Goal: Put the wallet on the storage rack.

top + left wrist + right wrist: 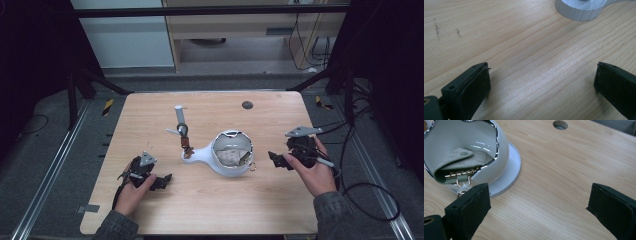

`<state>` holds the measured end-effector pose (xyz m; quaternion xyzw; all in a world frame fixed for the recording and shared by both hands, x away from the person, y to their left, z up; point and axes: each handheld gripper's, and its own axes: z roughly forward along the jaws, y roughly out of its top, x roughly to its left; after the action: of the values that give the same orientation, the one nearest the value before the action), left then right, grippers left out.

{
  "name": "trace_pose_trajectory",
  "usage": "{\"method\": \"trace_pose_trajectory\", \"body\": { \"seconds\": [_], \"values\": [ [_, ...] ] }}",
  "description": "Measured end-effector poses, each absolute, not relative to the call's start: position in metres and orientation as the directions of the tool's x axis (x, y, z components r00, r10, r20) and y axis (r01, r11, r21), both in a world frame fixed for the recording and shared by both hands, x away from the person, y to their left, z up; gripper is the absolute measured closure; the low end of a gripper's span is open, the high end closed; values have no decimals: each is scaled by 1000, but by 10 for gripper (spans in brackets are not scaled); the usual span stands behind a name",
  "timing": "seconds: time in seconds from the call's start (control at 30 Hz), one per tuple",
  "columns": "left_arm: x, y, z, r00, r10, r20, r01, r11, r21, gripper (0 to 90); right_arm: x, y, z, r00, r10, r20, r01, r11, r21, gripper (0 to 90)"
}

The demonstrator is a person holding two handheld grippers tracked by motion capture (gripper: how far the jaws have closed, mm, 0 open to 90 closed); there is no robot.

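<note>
Both hand-held grippers rest wide open and empty near the tabletop's front edge, the left gripper (159, 181) well apart from, the right gripper (276, 160) just beside, a central white spherical holder (231, 153) containing a perforated pouch (465, 158), its neck pointing left.

- The table (564, 170) looks like pale, matt grained wood.
- The white bowl (501, 152) is glossy and smooth, chrome-rimmed.
- The pouch (461, 160) inside looks like perforated, matt leather with a gold metal chain (461, 173).
</note>
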<state>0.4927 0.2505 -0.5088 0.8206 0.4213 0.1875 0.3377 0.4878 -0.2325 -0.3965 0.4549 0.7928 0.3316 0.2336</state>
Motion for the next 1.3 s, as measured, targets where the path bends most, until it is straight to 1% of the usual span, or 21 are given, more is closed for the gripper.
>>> {"method": "trace_pose_trajectory", "body": {
  "seconds": [0.63, 1.03, 1.3],
  "values": [
    [493, 250, -509, 575, 818, 23, 565, -417, 712, 0, 498, -240, -452, -438, 899, -1, 643, 314, 698, 46],
    [493, 251, -509, 576, 817, 24, 565, -419, 711, 0, 501, -243, -474, -419, 908, 9, 672, 304, 675, 47],
    [493, 251, -509, 576, 817, 24, 565, -419, 711, 0, 505, -239, -481, -416, 909, 12, 678, 301, 670, 47]
  ]
}}
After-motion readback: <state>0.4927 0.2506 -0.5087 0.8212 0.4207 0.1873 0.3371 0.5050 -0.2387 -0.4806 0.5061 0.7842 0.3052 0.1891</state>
